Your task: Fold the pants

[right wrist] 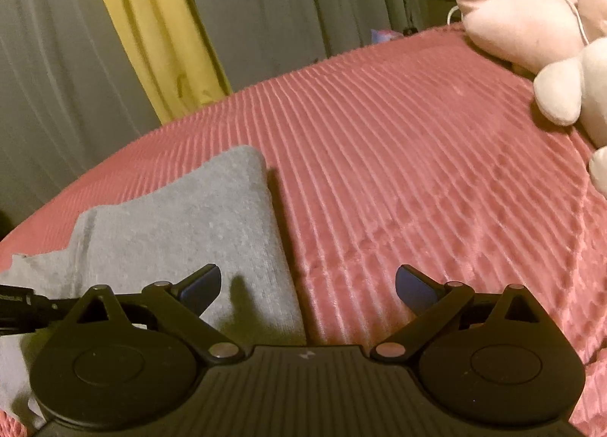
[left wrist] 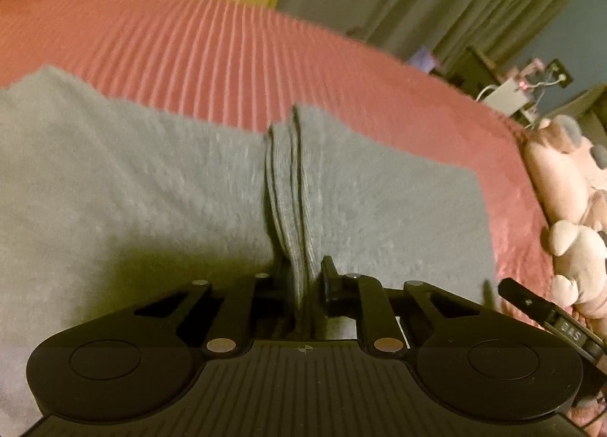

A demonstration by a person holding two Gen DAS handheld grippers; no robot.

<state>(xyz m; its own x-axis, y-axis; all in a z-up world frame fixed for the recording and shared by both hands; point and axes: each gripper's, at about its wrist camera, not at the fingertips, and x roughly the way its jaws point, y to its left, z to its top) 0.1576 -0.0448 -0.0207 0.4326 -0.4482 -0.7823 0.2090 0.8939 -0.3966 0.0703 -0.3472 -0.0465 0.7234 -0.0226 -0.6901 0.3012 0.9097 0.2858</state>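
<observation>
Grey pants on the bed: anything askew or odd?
Mostly tidy. The grey pants lie flat on the pink ribbed bedspread, except one bunched ridge of fabric pinched up in the shut left tool. The right tool is open, empty.

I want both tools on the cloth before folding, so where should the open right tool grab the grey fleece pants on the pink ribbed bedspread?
Take the pants' long straight right edge, coming from the bare bedspread side. That edge lies flat and free just inside the open right tool, while the left tool already pinches a bunched fold.
</observation>
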